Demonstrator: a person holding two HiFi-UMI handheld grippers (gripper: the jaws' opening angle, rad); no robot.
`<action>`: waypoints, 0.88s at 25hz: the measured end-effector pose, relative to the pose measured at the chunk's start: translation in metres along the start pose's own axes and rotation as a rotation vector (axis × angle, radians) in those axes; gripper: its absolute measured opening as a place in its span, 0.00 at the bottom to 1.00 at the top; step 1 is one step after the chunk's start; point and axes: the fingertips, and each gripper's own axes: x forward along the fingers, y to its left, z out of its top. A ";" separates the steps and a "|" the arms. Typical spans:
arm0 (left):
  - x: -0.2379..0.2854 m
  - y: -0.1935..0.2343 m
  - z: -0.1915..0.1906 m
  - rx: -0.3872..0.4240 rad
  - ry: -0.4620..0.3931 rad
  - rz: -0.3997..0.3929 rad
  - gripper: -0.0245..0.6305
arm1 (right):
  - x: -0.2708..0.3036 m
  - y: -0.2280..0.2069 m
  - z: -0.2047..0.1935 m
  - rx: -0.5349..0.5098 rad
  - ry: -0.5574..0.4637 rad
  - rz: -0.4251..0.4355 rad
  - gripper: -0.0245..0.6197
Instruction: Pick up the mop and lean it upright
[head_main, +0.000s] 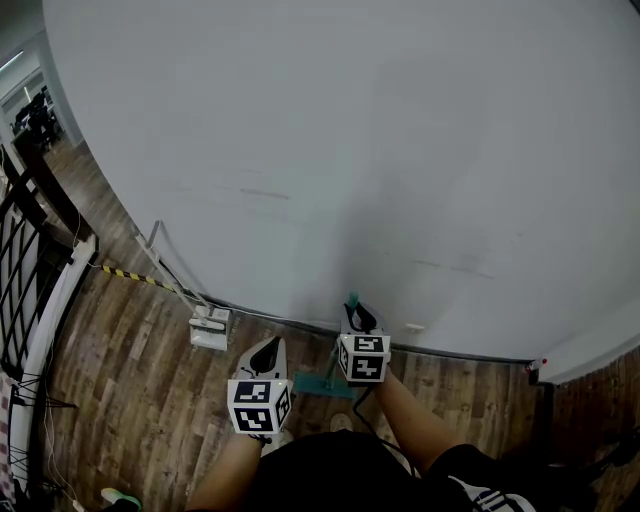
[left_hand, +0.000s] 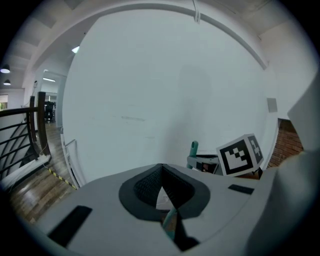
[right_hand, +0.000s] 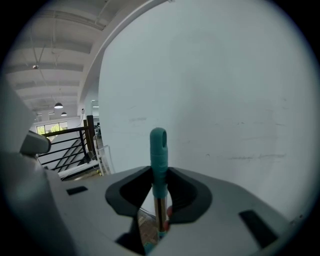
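The mop stands nearly upright close to the white wall (head_main: 380, 150). Its teal handle tip (head_main: 352, 300) pokes above my right gripper (head_main: 358, 318), and its teal head (head_main: 322, 385) lies on the wooden floor below. In the right gripper view the teal grip (right_hand: 158, 155) and metal shaft (right_hand: 159, 215) run between the pads, with my right gripper (right_hand: 159, 187) shut on the handle. My left gripper (head_main: 266, 352) hovers to the left of the mop, apart from it, jaws shut and holding nothing (left_hand: 161, 172). In the left gripper view the handle tip (left_hand: 194, 148) shows beside the right gripper's marker cube (left_hand: 240, 155).
A small white box (head_main: 210, 328) sits on the floor by the wall's base at the left. Yellow-black tape (head_main: 130, 275) runs along the floor toward a black railing (head_main: 30, 250). A brick surface (head_main: 600, 385) begins at the right, past the wall's corner.
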 end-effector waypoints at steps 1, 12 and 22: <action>0.001 -0.001 0.000 0.001 0.001 -0.006 0.02 | -0.006 0.004 -0.002 -0.005 -0.001 0.008 0.20; 0.016 -0.005 0.001 0.008 0.010 -0.049 0.02 | -0.028 0.041 -0.010 -0.065 -0.019 0.090 0.20; 0.025 0.000 -0.002 0.016 0.033 -0.024 0.02 | -0.024 0.023 -0.011 -0.013 -0.004 0.080 0.21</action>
